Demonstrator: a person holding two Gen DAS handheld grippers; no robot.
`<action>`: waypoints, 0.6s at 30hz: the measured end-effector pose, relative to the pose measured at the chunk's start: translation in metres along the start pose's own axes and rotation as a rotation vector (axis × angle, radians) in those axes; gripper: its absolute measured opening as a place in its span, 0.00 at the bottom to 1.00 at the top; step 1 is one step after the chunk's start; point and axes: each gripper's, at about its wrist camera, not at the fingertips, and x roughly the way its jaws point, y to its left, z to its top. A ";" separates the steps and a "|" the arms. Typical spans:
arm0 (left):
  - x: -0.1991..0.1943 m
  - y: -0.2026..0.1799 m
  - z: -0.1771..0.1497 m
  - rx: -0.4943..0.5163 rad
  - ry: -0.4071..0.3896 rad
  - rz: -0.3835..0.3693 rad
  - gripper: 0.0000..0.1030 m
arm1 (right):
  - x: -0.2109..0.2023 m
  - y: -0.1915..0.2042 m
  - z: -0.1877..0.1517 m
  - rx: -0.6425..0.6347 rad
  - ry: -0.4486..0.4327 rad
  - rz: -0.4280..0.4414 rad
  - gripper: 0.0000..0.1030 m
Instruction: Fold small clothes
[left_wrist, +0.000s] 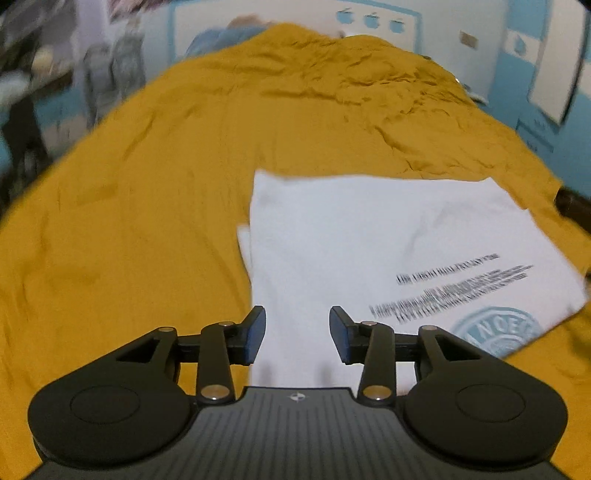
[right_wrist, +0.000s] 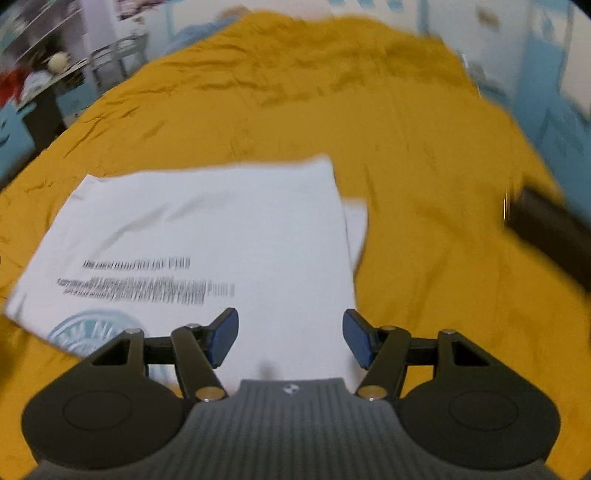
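Observation:
A white T-shirt (left_wrist: 369, 236) lies folded flat on the mustard-yellow bedsheet (left_wrist: 147, 184), printed side up with black lines of text and a pale blue round emblem (left_wrist: 498, 332). A lower layer sticks out at its left edge. My left gripper (left_wrist: 297, 334) hovers above the shirt's near left corner, open, nothing between its blue pads. In the right wrist view the same T-shirt (right_wrist: 221, 229) fills the left and middle, on the yellow bedsheet (right_wrist: 443, 184). My right gripper (right_wrist: 290, 338) hangs over the shirt's near right edge, open and holding nothing.
Wrinkled yellow sheet stretches to the far end of the bed, with a blue pillow (left_wrist: 221, 35) beyond it. A dark object (right_wrist: 546, 225) lies at the bed's right edge. Blue and white walls surround; shelves and clutter (right_wrist: 55, 62) stand at the far left.

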 end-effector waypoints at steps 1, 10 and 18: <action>0.001 0.007 -0.007 -0.060 0.011 -0.023 0.48 | 0.000 -0.005 -0.010 0.043 0.022 0.013 0.57; 0.031 0.052 -0.071 -0.617 0.032 -0.225 0.52 | 0.013 -0.046 -0.075 0.439 0.074 0.149 0.57; 0.064 0.068 -0.080 -0.854 -0.062 -0.260 0.50 | 0.036 -0.076 -0.099 0.773 -0.013 0.248 0.54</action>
